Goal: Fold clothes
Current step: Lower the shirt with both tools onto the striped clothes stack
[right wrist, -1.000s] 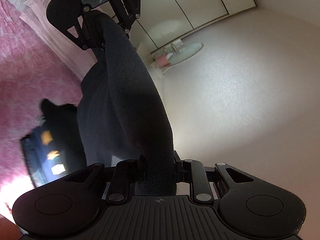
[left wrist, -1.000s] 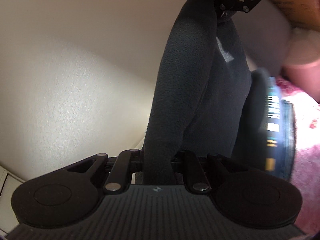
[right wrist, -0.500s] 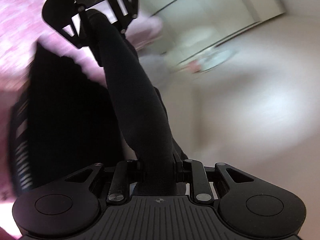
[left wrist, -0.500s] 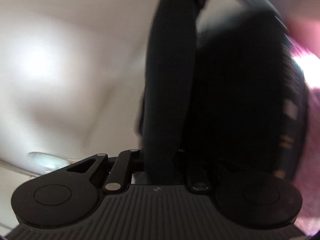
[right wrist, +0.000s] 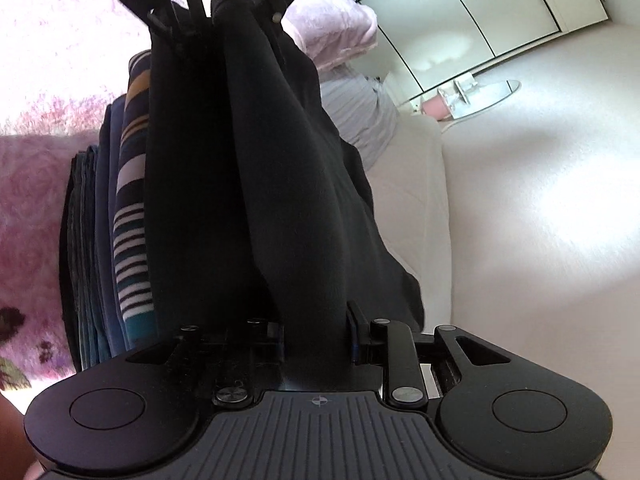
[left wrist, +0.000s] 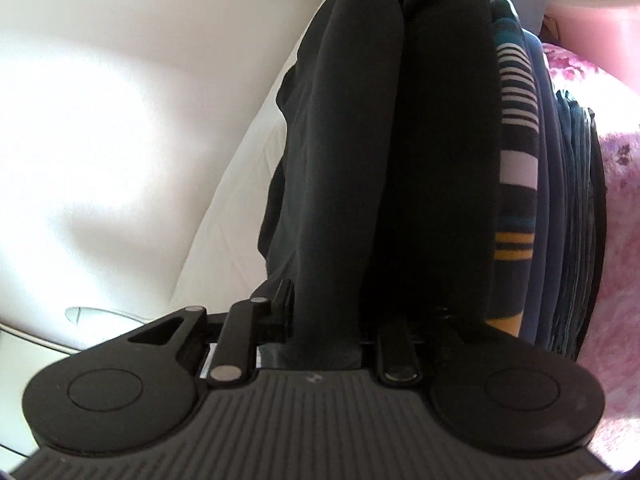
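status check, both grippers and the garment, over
Left gripper shut on black garment. Right gripper shut on same garment, stretched between them. Folded clothes stack alongside on pink blanket. Nothing obstructing.

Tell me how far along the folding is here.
Done: a stack of folded clothes sits on the pink blanket. In hand: the left gripper and right gripper each clamp the black garment, beside that stack. Left: setting it down and releasing.

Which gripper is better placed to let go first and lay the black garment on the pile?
Neither clearly. The left gripper and right gripper both clamp the black garment, which lies against the stack of folded clothes in both views. Releasing together seems sensible.
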Motion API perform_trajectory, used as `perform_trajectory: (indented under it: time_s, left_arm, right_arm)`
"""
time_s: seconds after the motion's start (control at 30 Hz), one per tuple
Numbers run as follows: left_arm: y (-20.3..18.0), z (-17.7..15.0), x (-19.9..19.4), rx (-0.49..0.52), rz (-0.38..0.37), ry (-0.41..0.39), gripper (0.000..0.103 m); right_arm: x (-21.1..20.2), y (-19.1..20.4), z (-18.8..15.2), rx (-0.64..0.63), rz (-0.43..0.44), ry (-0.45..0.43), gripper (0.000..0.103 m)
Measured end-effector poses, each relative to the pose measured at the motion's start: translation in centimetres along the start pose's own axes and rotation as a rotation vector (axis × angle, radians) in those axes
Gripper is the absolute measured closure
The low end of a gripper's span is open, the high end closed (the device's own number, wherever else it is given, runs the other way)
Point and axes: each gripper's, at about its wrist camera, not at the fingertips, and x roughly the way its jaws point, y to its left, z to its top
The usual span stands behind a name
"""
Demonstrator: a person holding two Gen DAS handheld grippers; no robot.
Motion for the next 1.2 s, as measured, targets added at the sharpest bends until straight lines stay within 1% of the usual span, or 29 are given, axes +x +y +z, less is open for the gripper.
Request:
perform_trajectory:
  time_s: [0.07, 0.1, 0.13, 0.23, 0.33, 0.4, 0.5, 0.6, 0.63, 0.7, 0.73, 0.77, 0.83, 0.9, 0.93, 1.0, 1.07, 1.13, 1.2]
  left_arm:
    - [-0.4, 0.1, -0.2, 0.010, -0.001, -0.007, 0.081]
    - [-0.7, 0.1, -0.3, 0.013, 0.001, -0.009, 0.082]
    - [-1.0, 0.1, -0.3, 0.016, 0.005, -0.012, 0.085]
    - [-1.7, 0.2, -0.6, 0.026, 0.014, -0.020, 0.086]
    - [-2.5, 0.3, -0.8, 0.036, 0.024, -0.028, 0.086]
    - [-3.0, 0.4, -1.0, 0.043, 0.031, -0.033, 0.089]
    - [-3.8, 0.5, -1.2, 0.053, 0.041, -0.041, 0.089]
    - [-3.9, 0.6, -2.0, 0.034, 0.041, -0.040, 0.081]
    - [-3.8, 0.5, -2.5, 0.024, 0.046, -0.041, 0.076]
    - [-3.9, 0.7, -3.2, 0.013, 0.056, -0.041, 0.075]
    - [-4.0, 0.8, -3.1, 0.007, 0.051, -0.039, 0.075]
    - [-4.1, 0.9, -3.0, 0.001, 0.045, -0.037, 0.080]
    - [-4.0, 1.0, -2.7, -0.013, 0.034, -0.029, 0.086]
    - [-3.4, 0.4, -1.9, -0.033, 0.028, -0.018, 0.087]
    - [-3.0, -1.1, -1.3, -0.048, 0.028, -0.016, 0.087]
    - [-3.9, -1.2, -1.1, -0.045, 0.025, -0.010, 0.088]
    - [-4.7, -0.6, -0.6, -0.047, 0.034, -0.010, 0.090]
    - [-4.0, -1.0, -1.7, -0.046, 0.041, -0.004, 0.090]
    - [-3.2, -1.4, -3.0, -0.045, 0.047, 0.002, 0.088]
  right_arm:
    - [0.5, -0.2, 0.1, -0.002, -0.007, 0.016, 0.077]
    - [0.3, -0.1, 0.0, 0.008, -0.008, 0.024, 0.077]
    - [0.4, 0.1, -0.1, 0.022, -0.006, 0.032, 0.077]
    - [0.7, 0.4, 0.0, 0.043, -0.005, 0.059, 0.078]
    - [-0.8, 0.6, 0.2, 0.049, -0.016, 0.069, 0.082]
    - [-1.6, 1.3, -0.1, 0.059, -0.008, 0.073, 0.083]
    - [-2.0, 2.5, -0.8, 0.063, 0.006, 0.091, 0.084]
    - [-2.2, 2.1, -0.5, 0.100, 0.006, 0.093, 0.085]
    - [-2.4, 2.0, -0.4, 0.106, 0.006, 0.089, 0.085]
    - [-2.4, 2.0, -0.4, 0.105, 0.006, 0.089, 0.085]
    - [-2.3, 2.1, -0.4, 0.113, 0.005, 0.093, 0.085]
    - [-2.1, 2.1, -0.5, 0.121, 0.003, 0.097, 0.085]
    - [-1.8, 1.9, -0.3, 0.131, 0.003, 0.103, 0.086]
    - [-2.2, 1.4, 0.3, 0.131, -0.005, 0.090, 0.087]
    - [-2.8, 1.1, 0.5, 0.135, -0.012, 0.077, 0.088]
    - [-4.0, 1.0, 0.9, 0.137, -0.014, 0.056, 0.088]
    - [-3.6, 2.1, 0.6, 0.129, 0.009, 0.068, 0.088]
    - [-2.9, 3.2, 0.2, 0.116, 0.017, 0.086, 0.088]
    - [-2.8, 3.1, 0.3, 0.132, 0.004, 0.087, 0.087]
